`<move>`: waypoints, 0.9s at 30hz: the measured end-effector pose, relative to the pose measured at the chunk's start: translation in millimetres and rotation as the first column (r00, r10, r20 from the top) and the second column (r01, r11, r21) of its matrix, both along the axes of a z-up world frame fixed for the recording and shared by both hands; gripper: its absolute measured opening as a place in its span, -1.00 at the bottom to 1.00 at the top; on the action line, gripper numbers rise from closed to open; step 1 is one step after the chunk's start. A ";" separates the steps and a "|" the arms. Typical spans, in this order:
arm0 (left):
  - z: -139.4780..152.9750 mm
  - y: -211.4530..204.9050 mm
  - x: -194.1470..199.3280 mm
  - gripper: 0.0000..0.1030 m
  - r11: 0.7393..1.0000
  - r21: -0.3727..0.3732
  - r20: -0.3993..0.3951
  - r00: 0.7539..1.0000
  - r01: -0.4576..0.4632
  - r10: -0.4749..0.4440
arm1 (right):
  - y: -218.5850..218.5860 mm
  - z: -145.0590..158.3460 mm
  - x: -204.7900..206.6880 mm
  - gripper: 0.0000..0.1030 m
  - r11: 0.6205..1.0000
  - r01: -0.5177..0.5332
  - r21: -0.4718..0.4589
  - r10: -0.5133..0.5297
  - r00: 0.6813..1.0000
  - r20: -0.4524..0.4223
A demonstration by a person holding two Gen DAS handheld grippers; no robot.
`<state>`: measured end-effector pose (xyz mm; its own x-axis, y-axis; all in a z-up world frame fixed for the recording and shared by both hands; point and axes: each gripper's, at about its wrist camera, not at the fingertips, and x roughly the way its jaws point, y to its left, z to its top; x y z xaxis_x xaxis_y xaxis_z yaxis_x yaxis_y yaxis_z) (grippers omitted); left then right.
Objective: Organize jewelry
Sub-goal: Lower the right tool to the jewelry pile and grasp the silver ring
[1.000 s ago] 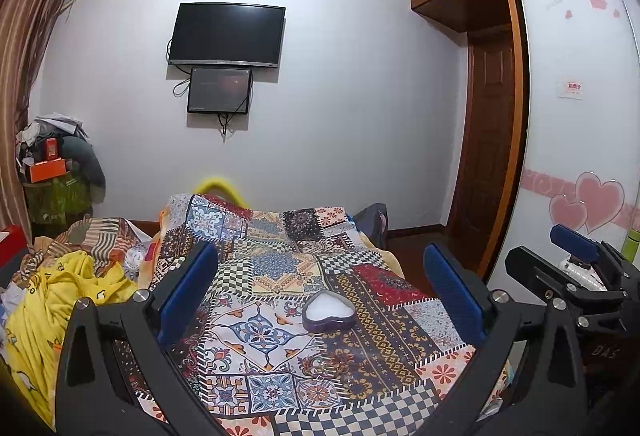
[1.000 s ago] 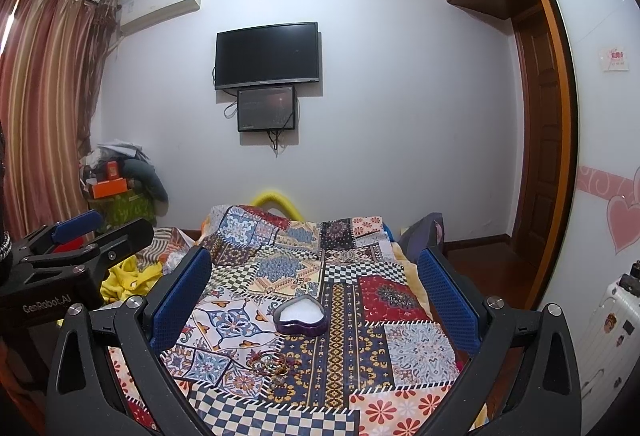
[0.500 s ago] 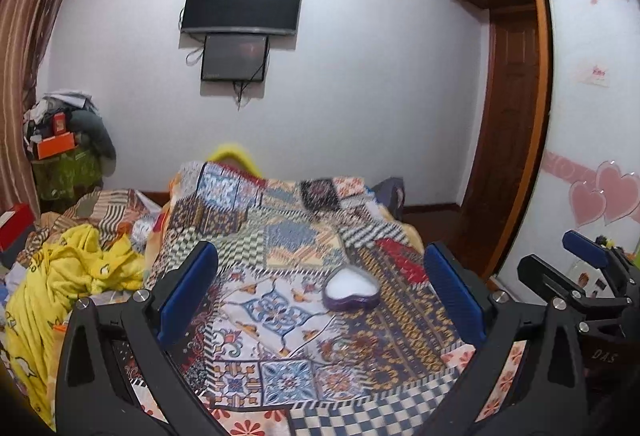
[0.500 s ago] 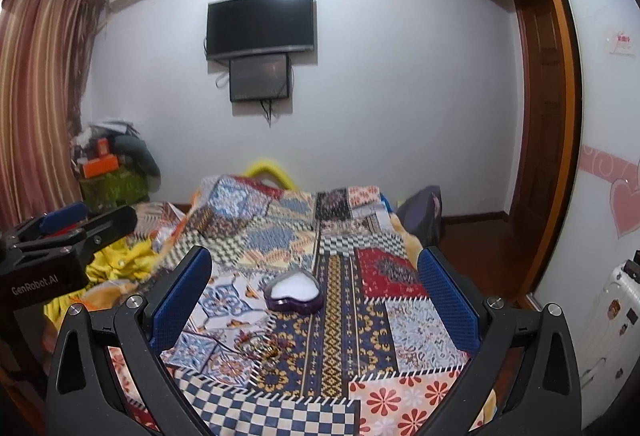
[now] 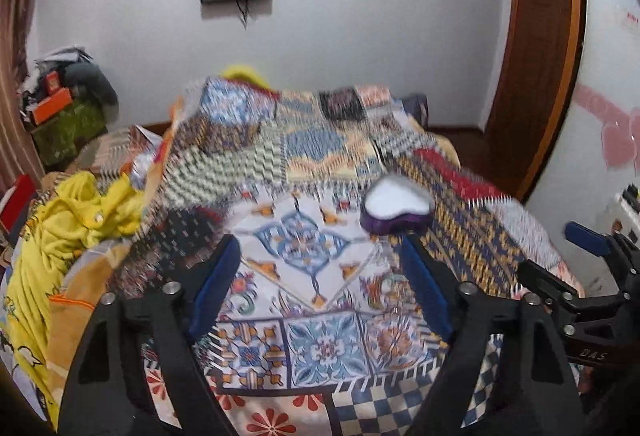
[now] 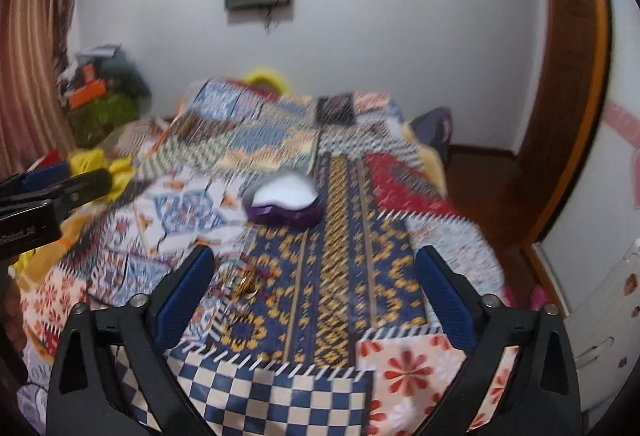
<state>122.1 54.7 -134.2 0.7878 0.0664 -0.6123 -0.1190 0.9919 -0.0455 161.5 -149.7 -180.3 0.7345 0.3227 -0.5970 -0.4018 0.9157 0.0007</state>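
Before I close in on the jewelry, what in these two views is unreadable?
- Jewelry pile, right wrist view: motion blur merges the gold pieces; count and type unclear.
- Jewelry in the left wrist view: a faint smear by the right-hand finger.
- Heart-shaped box: white top only; lidded or open, unclear.
- Right gripper, left wrist view: cut off by the edge.

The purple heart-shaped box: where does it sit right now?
In the right wrist view, the heart-shaped box rests on the patchwork quilt, centre frame, beyond the jewelry pile.

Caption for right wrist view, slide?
Open claw closing above patchwork bedspread, jewelry pile before heart-shaped box.
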 end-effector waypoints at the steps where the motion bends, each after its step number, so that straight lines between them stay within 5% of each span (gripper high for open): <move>1: -4.6 -0.2 2.3 0.42 1.000 -0.003 -0.016 1.000 0.006 -0.006 | 2.9 -5.9 2.2 0.70 1.000 -0.023 -0.003 0.023 0.999 -0.026; 9: -43.6 2.5 15.0 0.01 0.997 -0.071 -0.154 0.987 0.038 -0.048 | 28.9 -46.0 19.3 0.13 0.990 -0.142 0.009 0.141 0.973 -0.181; 15: -58.9 2.1 17.8 -0.04 0.988 -0.138 -0.207 0.974 0.066 -0.094 | 39.2 -68.1 31.0 -0.23 0.978 -0.206 0.024 0.205 0.942 -0.265; 19: -62.6 -3.3 20.1 -0.04 0.986 -0.145 -0.216 0.970 0.084 -0.114 | 42.4 -72.4 31.8 -0.41 0.977 -0.213 -0.012 0.203 0.947 -0.248; 22: -65.0 -10.3 22.2 -0.04 0.983 -0.151 -0.221 0.966 0.102 -0.135 | 39.9 -72.5 32.8 -0.72 0.978 -0.206 -0.020 0.195 0.951 -0.239; 27: -70.5 -27.1 27.3 -0.22 0.977 -0.147 -0.236 0.954 0.155 -0.187 | 31.6 -70.4 35.8 -0.72 0.981 -0.192 -0.003 0.186 0.955 -0.232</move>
